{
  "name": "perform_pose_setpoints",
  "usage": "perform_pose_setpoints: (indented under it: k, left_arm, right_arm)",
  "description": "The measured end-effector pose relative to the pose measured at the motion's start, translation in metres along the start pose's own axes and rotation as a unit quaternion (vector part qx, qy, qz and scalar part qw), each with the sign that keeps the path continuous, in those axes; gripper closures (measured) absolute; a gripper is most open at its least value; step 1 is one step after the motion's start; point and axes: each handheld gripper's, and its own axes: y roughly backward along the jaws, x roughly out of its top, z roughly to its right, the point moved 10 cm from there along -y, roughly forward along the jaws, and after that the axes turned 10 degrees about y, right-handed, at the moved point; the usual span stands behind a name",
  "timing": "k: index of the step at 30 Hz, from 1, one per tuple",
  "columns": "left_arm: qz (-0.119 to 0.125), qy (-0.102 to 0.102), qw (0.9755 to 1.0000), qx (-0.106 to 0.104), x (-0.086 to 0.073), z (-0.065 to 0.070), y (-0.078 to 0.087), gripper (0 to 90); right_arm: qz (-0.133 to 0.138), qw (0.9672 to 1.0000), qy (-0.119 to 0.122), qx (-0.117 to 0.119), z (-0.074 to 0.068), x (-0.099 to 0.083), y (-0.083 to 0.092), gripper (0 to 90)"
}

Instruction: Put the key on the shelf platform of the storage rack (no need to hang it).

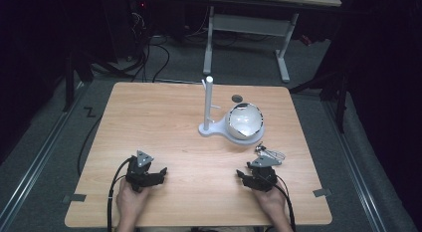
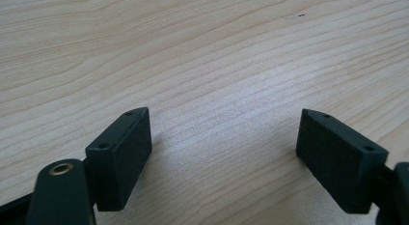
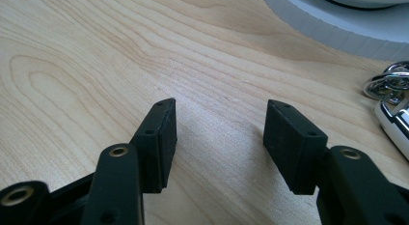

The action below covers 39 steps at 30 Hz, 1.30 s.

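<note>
High view: I am resting my left gripper (image 1: 158, 172) and right gripper (image 1: 243, 175) on the wooden table (image 1: 164, 122), a metal whisk (image 1: 270, 153) lying just beyond the right one, near the white stand (image 1: 214, 126) bearing a bowl (image 1: 245, 121). Left gripper view: jaws gaping wide over bare wood. Right gripper view: jaws standing apart, empty; whisk (image 3: 393, 97) at right.

White stand base (image 3: 337, 27): cut off by top edge of right gripper view, curved rim alone visible. Metal ring piece (image 3: 393, 97): cropped at right edge there; in high view (image 1: 268, 153) too small to identify. Dark round spot (image 1: 237, 98) behind bowl (image 1: 245, 121): nature unclear.
</note>
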Motion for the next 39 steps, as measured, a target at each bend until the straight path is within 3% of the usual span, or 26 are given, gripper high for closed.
perform_pose_setpoints:
  k: [39]
  left_arm:
    - [0.0, -0.001, 1.0, -0.002, -0.0004, 0.0003, 0.0006, 20.4]
  right_arm:
    - [0.0, 1.0, -0.004, -0.001, -0.0026, -0.0005, 0.001, 44.2]
